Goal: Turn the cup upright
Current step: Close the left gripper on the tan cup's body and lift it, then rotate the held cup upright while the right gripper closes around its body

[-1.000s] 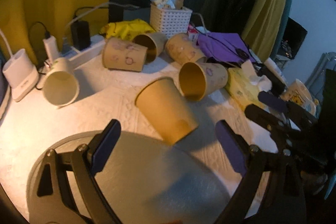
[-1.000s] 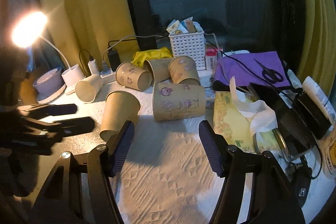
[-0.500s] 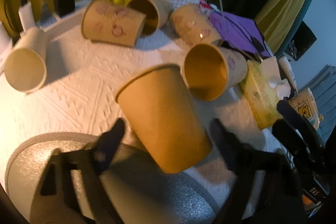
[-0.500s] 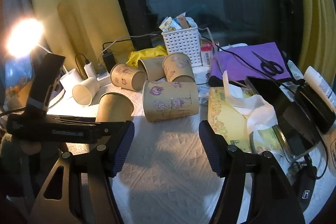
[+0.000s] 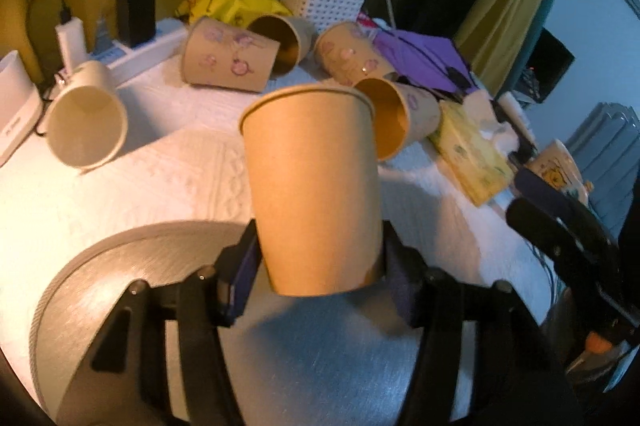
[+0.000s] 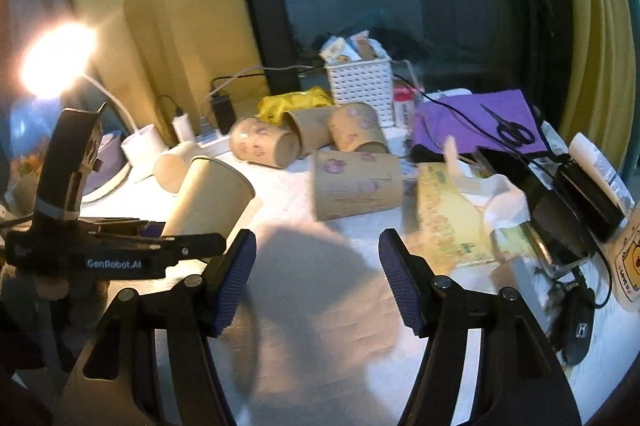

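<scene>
1. Here the left gripper (image 5: pixel 320 278) pinches the plain brown cup (image 5: pixel 314 186) near its base, one purple pad on each side; the cup is mouth-up, tilted a little, held above a round grey metal disc (image 5: pixel 120 286) on the surface.
2. From the right wrist view the same cup (image 6: pixel 210 198) leans rim-up to the right, and the left gripper's black body reads "GenRobot.AI" (image 6: pixel 114 263) in white letters.
3. The right gripper (image 6: pixel 318 278) is spread wide with nothing between its ribbed purple pads, over the white textured cloth (image 6: pixel 340 306) that covers the surface.
4. Just behind the held cup lies a printed cup (image 5: pixel 400 118) on its side, mouth toward the left camera; three more printed cups (image 5: pixel 230 60) lie in a cluster further back, and a white cup (image 5: pixel 86 122) lies on its side to the left.
5. A yellow tissue box (image 6: pixel 452 218) sits right of the printed cup, with a white sheet sticking out.
6. Further out are a white perforated basket (image 6: pixel 360 86), a purple cloth with black scissors (image 6: pixel 512 128), a lit desk lamp (image 6: pixel 56 62), and a black car key with an "H" emblem (image 6: pixel 580 330).
</scene>
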Tool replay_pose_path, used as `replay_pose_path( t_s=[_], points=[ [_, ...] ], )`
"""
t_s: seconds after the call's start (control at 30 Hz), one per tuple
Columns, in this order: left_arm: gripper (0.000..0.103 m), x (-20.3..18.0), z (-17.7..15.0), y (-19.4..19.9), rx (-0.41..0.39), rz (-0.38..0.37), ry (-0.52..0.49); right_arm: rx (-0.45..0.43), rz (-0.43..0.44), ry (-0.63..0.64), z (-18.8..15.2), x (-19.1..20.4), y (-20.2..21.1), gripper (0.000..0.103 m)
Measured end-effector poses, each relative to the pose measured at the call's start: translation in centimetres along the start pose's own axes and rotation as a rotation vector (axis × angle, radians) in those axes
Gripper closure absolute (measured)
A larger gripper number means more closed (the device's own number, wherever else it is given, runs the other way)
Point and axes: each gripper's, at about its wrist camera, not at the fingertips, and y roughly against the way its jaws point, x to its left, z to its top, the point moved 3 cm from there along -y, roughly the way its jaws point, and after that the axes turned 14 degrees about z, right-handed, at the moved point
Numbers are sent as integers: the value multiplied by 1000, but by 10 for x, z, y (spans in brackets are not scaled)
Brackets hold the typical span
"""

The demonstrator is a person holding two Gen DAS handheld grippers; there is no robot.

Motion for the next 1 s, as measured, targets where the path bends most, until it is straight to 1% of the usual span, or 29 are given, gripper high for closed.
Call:
replay_pose_path(
  t_s=[0.1,0.23,0.33,0.47,0.53,0.6,0.7,0.8,0.87,0.9,0.93,1.0],
  points=[
    [45,11,-13,19,-43,-9,-35,-1,6,21,-2,22,1,36],
    [45,29,-36,49,-112,9,-100,13,42,23,-7,56,-1,36],
    [45,44,-54,71,-168,15,-155,27,85,25,-13,84,-2,36],
    [45,64,-81,102,-276,4,-222,58,138,18,-20,120,-7,36],
    [45,74,-95,113,-319,11,-251,61,183,15,-24,139,-8,36],
    [45,81,-105,117,-337,14,-269,60,239,-4,-28,156,-6,36],
    [45,91,-116,128,-371,-10,-282,83,335,-42,-34,182,-8,36],
    [45,93,-119,138,-406,-54,-286,99,369,-43,-36,203,-12,35],
    [45,94,-124,149,-455,-78,-282,101,394,-59,-34,212,-13,35],
    [45,94,-127,153,-469,-92,-282,100,411,-70,-32,213,-13,34],
    [45,94,-128,158,-483,-113,-284,99,429,-80,-31,215,-13,30],
    [45,93,-130,165,-503,-134,-293,94,466,-101,-29,219,-13,27]
  ],
)
